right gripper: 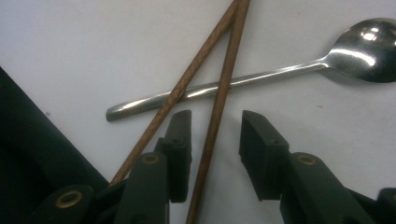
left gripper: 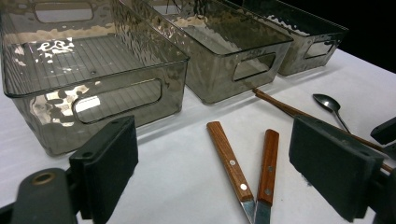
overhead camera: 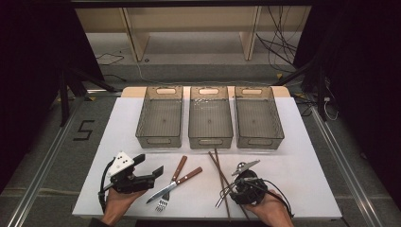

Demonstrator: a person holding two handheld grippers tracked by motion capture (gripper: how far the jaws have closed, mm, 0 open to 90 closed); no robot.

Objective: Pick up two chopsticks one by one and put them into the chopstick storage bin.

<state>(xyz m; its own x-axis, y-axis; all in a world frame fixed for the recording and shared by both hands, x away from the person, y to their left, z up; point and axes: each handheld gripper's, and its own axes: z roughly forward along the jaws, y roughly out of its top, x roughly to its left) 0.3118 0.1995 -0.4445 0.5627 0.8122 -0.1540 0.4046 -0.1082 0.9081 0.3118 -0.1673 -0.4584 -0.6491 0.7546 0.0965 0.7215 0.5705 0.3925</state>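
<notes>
The right gripper (right gripper: 210,140) hangs jaws apart, straddling one wooden chopstick (right gripper: 219,107); its twin (right gripper: 180,86) lies just outside, both crossing over the spoon (right gripper: 280,70). Closing squarely should lift one stick cleanly. The left gripper (left gripper: 212,172) sits wide open, empty.

Table cover (overhead camera: 302,175): plain white. 3 bins (overhead camera: 211,118): smoky grey, translucent, rippled walls, fine ribbed floors. Knife (overhead camera: 174,183) and fork (overhead camera: 171,182): reddish-brown wooden handles with 2 silver rivets each, steel-grey metal. 2 chopsticks (right gripper: 219,100): dark brown. Spoon (right gripper: 261,77): polished silver. Gripper jaws: matte black, brass-coloured pivots. Left gripper (overhead camera: 151,172) top plate: white, dark dots.
</notes>
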